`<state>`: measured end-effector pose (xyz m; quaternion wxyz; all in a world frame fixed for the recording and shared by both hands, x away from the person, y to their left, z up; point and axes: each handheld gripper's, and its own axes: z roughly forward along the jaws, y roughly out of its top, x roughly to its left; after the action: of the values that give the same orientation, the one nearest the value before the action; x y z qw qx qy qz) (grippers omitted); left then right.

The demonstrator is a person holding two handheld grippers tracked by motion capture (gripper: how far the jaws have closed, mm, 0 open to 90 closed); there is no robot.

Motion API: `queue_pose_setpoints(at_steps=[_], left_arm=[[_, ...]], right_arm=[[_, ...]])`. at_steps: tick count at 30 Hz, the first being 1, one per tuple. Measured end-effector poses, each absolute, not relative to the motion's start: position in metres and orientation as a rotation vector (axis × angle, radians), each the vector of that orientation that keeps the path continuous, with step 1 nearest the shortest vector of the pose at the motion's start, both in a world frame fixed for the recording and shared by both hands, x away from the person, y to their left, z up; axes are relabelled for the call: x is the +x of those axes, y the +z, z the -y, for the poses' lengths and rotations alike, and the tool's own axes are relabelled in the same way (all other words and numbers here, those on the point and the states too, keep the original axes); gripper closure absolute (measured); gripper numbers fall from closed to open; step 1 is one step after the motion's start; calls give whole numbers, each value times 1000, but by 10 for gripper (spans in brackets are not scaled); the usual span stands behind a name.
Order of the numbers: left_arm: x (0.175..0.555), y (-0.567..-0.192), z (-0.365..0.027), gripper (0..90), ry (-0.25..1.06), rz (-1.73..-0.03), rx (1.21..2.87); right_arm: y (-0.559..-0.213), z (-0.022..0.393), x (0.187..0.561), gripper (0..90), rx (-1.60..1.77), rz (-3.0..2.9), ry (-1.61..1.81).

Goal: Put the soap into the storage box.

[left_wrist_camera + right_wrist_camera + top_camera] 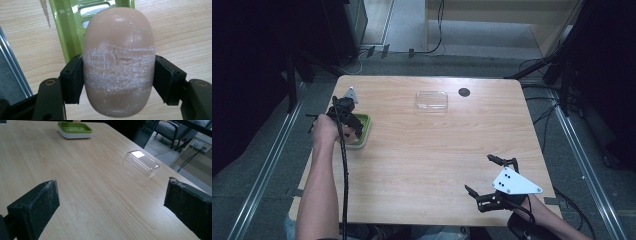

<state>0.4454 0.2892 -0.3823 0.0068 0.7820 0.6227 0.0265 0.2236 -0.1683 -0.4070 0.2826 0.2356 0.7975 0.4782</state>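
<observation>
Pinched between the left gripper's [117, 82] black pads, a tan soap bar [118, 62] is hanging over the green soap dish [363, 131], probably just clear of it. Right gripper [484, 175] is resting wide open above the table [427, 165].

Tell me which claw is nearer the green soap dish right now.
Left. The left claw holds the soap right above the green soap dish. The right claw sits open near the table's front edge, far across from it.

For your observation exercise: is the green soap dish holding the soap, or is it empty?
Empty. The right tool's view shows the soap dish bare inside; the soap is clamped in the left tool above it.
</observation>
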Motion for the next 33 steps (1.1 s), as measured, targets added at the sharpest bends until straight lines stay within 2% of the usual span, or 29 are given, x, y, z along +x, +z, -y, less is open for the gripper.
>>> queue_pose_setpoints(at_steps=[33], left_arm=[[467, -408, -301, 332, 157, -2033, 2331]], right_arm=[[-407, 169, 224, 0, 631, -2135, 1281]])
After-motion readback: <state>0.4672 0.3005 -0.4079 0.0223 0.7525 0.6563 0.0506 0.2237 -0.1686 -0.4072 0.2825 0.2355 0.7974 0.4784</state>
